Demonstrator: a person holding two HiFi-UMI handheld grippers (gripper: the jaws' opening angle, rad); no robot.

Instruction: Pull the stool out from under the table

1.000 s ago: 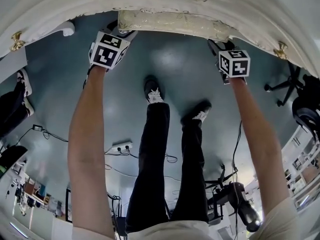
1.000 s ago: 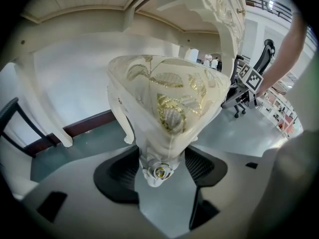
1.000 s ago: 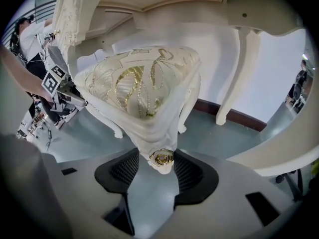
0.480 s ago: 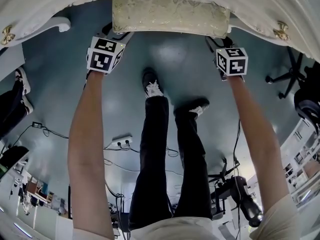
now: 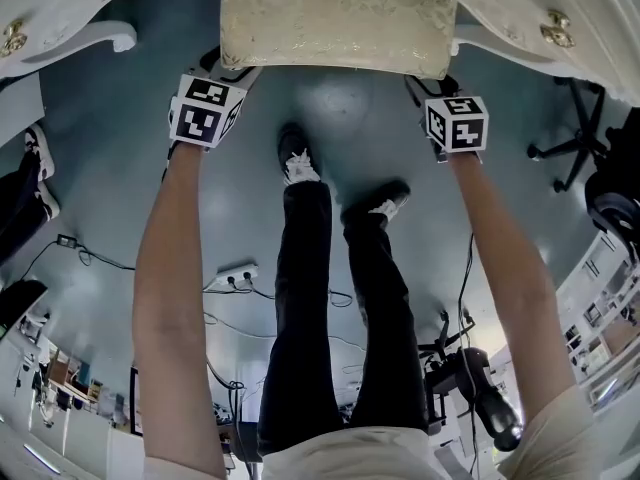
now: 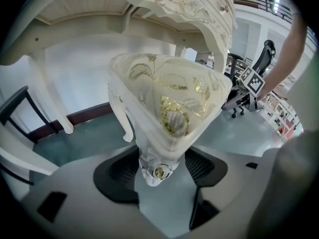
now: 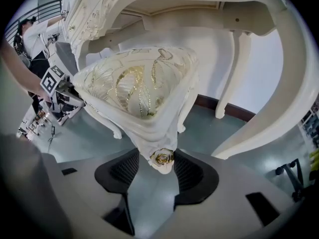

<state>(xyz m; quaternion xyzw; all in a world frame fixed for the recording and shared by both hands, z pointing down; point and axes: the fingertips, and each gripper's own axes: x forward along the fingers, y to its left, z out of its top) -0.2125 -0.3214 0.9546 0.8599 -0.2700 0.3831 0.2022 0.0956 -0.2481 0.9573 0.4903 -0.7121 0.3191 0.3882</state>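
The stool [image 5: 335, 23] has a cream and gold cushion and a carved white frame, and sticks out from under the white table [image 5: 60, 18] at the top of the head view. My left gripper [image 5: 235, 68] holds its near left corner, my right gripper [image 5: 425, 86] its near right corner. In the left gripper view the stool [image 6: 169, 103] fills the middle, and my left gripper [image 6: 160, 171] has its black pads on the rosette corner. In the right gripper view my right gripper [image 7: 160, 163] clamps the stool [image 7: 134, 88] at its other rosette corner. Both grips are wide.
The person's legs and shoes [image 5: 300, 168] stand on the teal floor just behind the stool. A power strip with cables [image 5: 235, 278] lies further back. An office chair base [image 5: 570, 148] is at the right. Table legs [image 6: 55, 103] [image 7: 234, 68] flank the stool.
Both grippers have drawn back toward the person with the stool in them. Much more of the cushion now shows beyond the table's edge.
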